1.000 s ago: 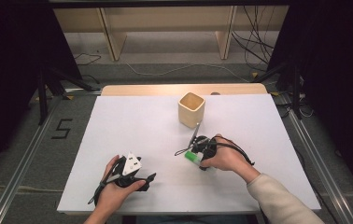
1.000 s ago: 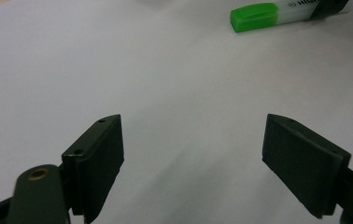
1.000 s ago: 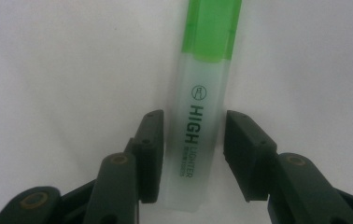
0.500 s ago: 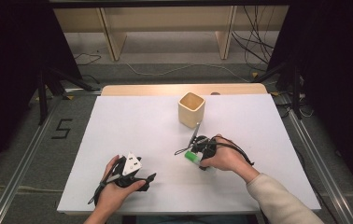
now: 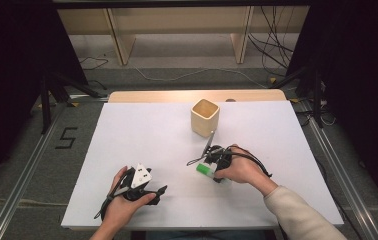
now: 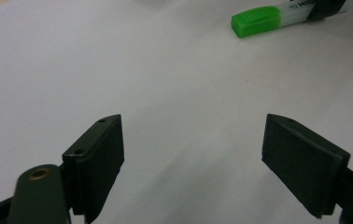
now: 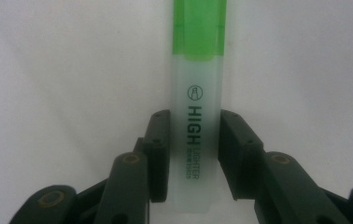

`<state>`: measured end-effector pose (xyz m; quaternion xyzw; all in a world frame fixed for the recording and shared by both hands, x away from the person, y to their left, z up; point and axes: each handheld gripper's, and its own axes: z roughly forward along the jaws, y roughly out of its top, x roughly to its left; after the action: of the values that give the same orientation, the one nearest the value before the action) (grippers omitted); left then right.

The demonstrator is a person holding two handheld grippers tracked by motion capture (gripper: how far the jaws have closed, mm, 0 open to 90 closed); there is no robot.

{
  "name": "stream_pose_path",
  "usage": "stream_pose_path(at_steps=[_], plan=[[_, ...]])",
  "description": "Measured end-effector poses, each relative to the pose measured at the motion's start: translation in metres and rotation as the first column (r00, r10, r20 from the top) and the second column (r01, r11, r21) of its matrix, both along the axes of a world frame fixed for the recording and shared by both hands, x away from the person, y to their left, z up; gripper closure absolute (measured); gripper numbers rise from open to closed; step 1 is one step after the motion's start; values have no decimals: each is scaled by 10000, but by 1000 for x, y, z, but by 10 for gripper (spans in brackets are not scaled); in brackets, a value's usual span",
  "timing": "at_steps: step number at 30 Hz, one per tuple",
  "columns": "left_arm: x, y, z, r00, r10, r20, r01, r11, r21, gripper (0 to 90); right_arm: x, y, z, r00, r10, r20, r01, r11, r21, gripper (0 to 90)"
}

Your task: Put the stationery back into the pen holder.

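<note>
The white table (image 5: 142, 130) is lying under everything, its near edge running out of the high view. The person's right hand (image 5: 242, 170) is hiding most of the right gripper (image 5: 211, 165). The wooden cup (image 5: 205, 116) is standing beyond those fingers, its inside too shadowed to read. The right gripper's jaws have just been closing, and its pads are now pressing both sides of the green highlighter (image 7: 198, 116), which is lying flat on the table with its cap pointing away. The left gripper (image 6: 193, 154) is resting with jaws spread wide, holding nothing, the highlighter well beyond its fingertips.
</note>
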<state>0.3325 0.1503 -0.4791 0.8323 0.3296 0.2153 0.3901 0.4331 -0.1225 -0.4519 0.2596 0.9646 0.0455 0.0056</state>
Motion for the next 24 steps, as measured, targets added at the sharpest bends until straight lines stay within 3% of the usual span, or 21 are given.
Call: stream_pose_path(at_steps=[11, 24], plan=[[0, 0, 0, 10000, 14, 15, -14, 10000, -3, 208, -1, 0, 1, 10000, -52, -76, 53, 9999, 156, 660], [0, 1, 1, 10000, 49, 21, -49, 10000, 12, 208, 0, -4, 4, 9999, -97, 62, 91, 9965, 835, 661]])
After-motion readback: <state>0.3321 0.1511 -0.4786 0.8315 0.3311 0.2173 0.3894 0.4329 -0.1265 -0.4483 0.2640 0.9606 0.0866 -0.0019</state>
